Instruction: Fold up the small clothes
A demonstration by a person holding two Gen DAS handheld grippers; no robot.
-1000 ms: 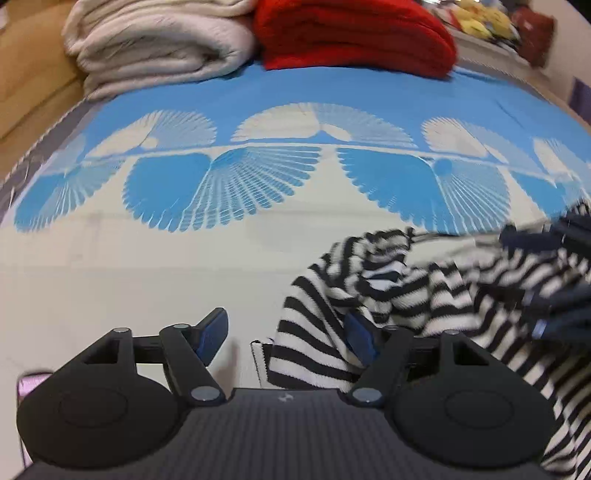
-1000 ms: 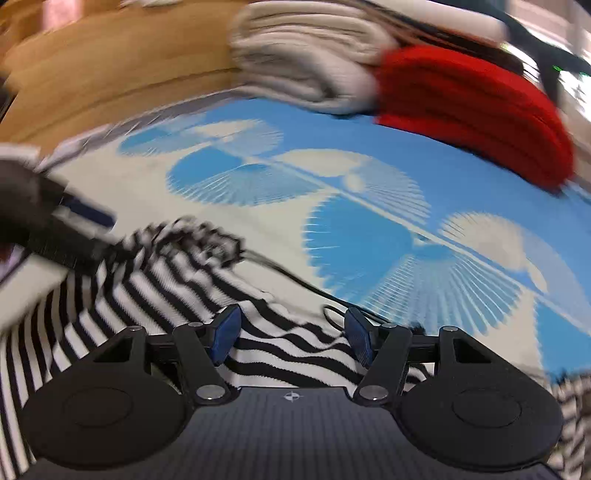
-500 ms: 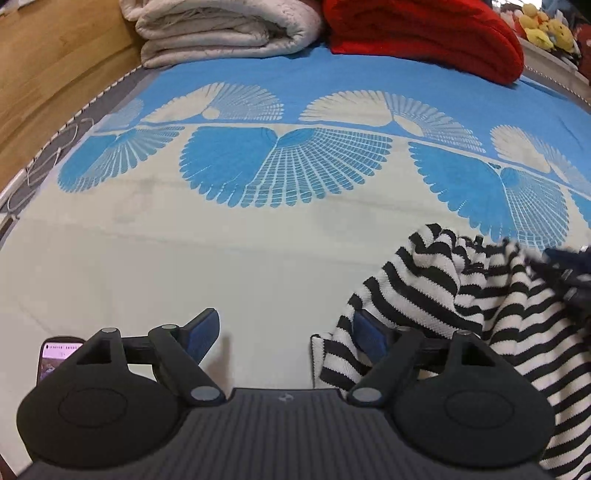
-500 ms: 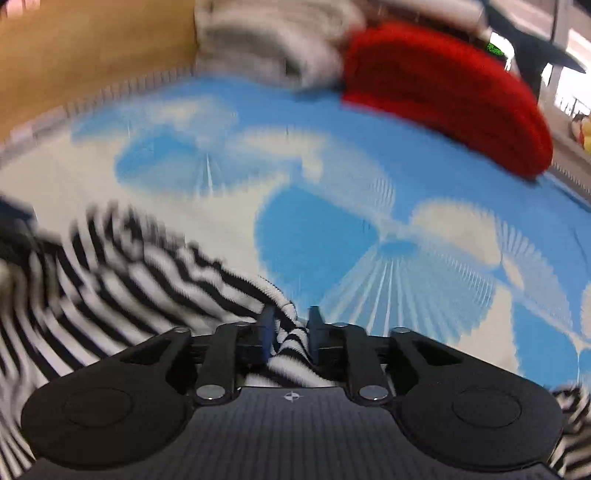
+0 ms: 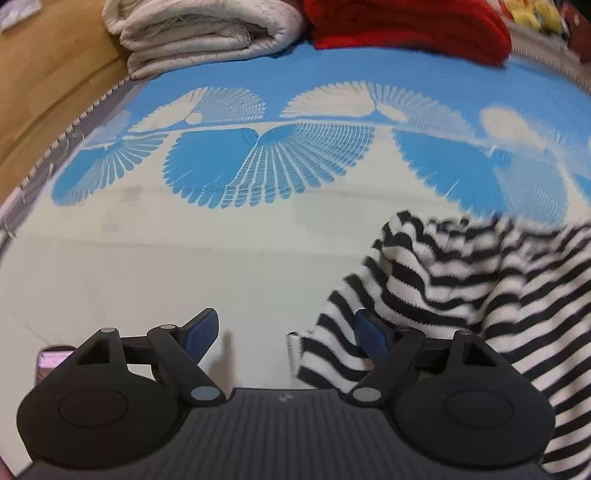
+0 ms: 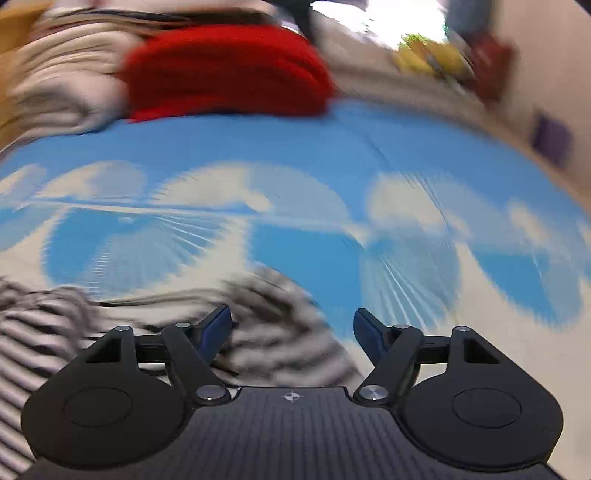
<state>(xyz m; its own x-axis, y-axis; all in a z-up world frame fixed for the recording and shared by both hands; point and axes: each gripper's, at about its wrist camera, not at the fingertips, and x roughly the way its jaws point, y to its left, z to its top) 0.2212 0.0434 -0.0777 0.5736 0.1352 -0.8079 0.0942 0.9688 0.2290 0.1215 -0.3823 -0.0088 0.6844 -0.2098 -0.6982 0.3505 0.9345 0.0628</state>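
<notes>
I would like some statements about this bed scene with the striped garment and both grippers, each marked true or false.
1. The left gripper stands open. True.
2. The striped garment is neatly folded into a square. False: it lies crumpled on the bed cover.
3. A red blanket lies at the far end of the bed, beside a folded cream blanket. True.
4. The right gripper is clamped on the red blanket. False: its jaws stand apart near the striped garment, pressing on nothing.
5. The bed cover is plain green. False: it is blue and cream with fan shapes.
</notes>
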